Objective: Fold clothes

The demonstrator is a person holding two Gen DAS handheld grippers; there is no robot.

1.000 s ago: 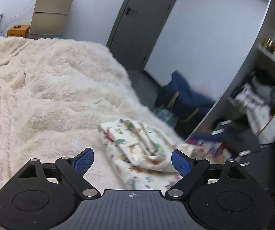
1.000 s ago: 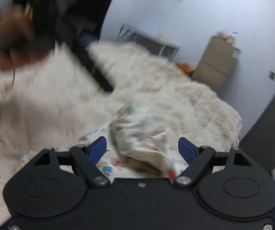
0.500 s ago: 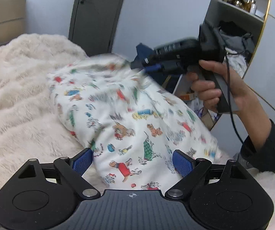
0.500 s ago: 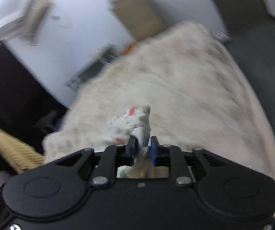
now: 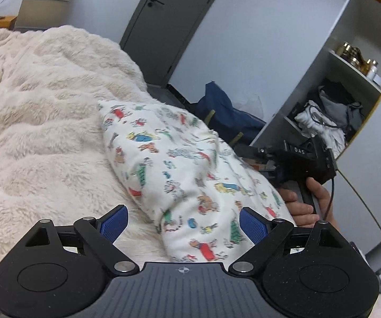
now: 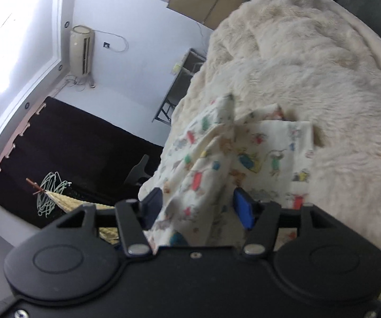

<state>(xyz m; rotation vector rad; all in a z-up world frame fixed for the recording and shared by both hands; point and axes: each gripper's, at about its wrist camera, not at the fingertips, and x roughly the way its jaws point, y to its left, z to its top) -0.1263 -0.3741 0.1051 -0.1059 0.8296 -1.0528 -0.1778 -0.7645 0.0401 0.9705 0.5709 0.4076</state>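
Right gripper (image 6: pixel 195 206) now opening around printed garment (image 5: pixel 180 175); left gripper (image 5: pixel 182 222) wide, empty, cloth between pads. Risk: released fold slumps.

White capital letters reading "DAS" stand on the black body of the right gripper (image 5: pixel 300 156), held in a hand (image 5: pixel 307 201) just beside the cartoon-print garment (image 5: pixel 180 169) and on its shelf-unit side. A small round crosshair mark sits on the grey ribbed housing of the left gripper (image 5: pixel 182 228), directly below the garment. Notes on the cardboard box (image 6: pixel 203 2) beyond the garment are too small to read.
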